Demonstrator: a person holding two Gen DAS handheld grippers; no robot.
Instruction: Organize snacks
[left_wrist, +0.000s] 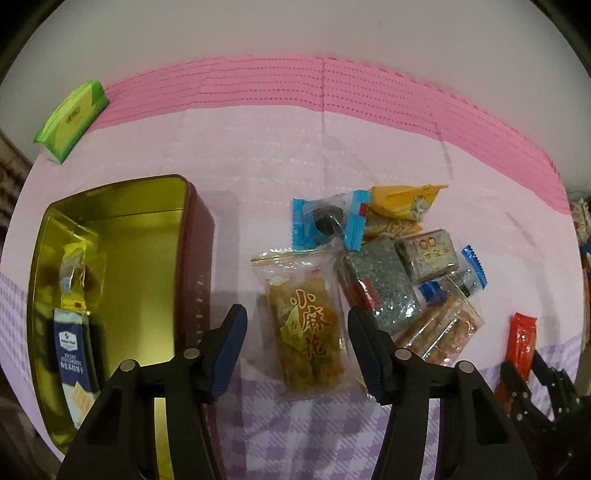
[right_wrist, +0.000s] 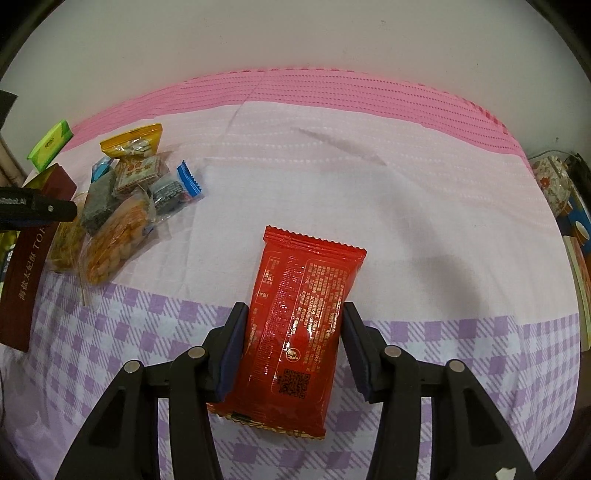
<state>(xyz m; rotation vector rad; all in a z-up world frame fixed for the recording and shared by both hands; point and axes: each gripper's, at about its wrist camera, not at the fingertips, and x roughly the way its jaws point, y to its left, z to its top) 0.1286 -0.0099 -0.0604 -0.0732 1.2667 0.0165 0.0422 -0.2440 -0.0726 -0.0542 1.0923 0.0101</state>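
Note:
A clear packet of golden fried twists (left_wrist: 310, 325) lies on the cloth between the fingers of my left gripper (left_wrist: 297, 314). That gripper is open, with a gap on each side of the packet. Left of it stands an open dark-red tin (left_wrist: 199, 229) with a gold inside, holding a yellow packet (left_wrist: 74, 273) and a blue cracker packet (left_wrist: 74, 354). My right gripper (right_wrist: 295, 308) is shut on a red packet (right_wrist: 299, 325), its back face up, just above the checked cloth. The same red packet (left_wrist: 521, 339) shows at the lower right of the left wrist view.
A pile of snacks (left_wrist: 391, 258) lies right of the twists: a blue-ended wrapper, a yellow packet, a seaweed block, a peanut bag. A green tissue pack (left_wrist: 72, 122) sits at the back left. The wall runs behind the pink cloth edge (right_wrist: 332, 85). Clutter (right_wrist: 557, 184) stands at the far right.

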